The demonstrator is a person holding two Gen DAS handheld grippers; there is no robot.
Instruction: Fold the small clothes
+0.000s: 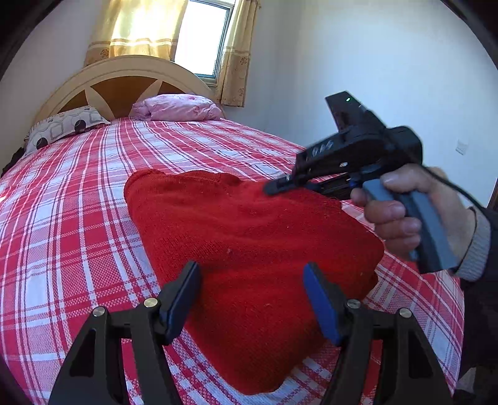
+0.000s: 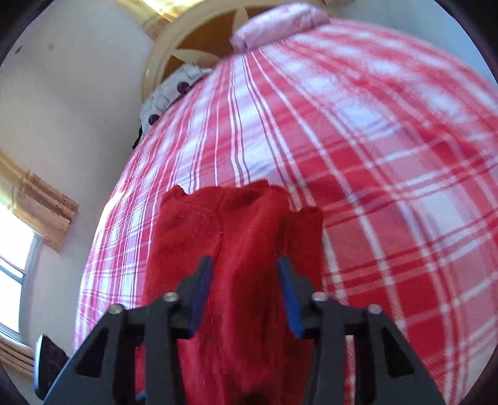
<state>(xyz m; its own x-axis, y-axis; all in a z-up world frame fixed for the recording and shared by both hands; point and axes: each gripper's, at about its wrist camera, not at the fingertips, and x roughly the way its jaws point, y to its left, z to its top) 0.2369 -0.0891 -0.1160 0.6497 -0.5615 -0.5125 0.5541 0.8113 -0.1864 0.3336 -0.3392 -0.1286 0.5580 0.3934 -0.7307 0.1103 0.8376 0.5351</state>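
Observation:
A red knitted garment (image 1: 249, 236) lies folded on the red and white plaid bed (image 1: 77, 218). My left gripper (image 1: 252, 299) is open, its blue pads just above the garment's near part, holding nothing. My right gripper (image 1: 280, 187) shows in the left wrist view, held by a hand at the garment's far right edge. In the right wrist view the right gripper (image 2: 246, 296) has its pads partly apart with red cloth (image 2: 246, 249) bunched between them. I cannot tell whether the pads press on the cloth.
A wooden headboard (image 1: 124, 81) stands at the bed's far end with a patterned pillow (image 1: 62, 127) and a pink pillow (image 1: 177, 107). Behind them is a window with yellow curtains (image 1: 140, 28). A white wall (image 1: 389, 78) is at the right.

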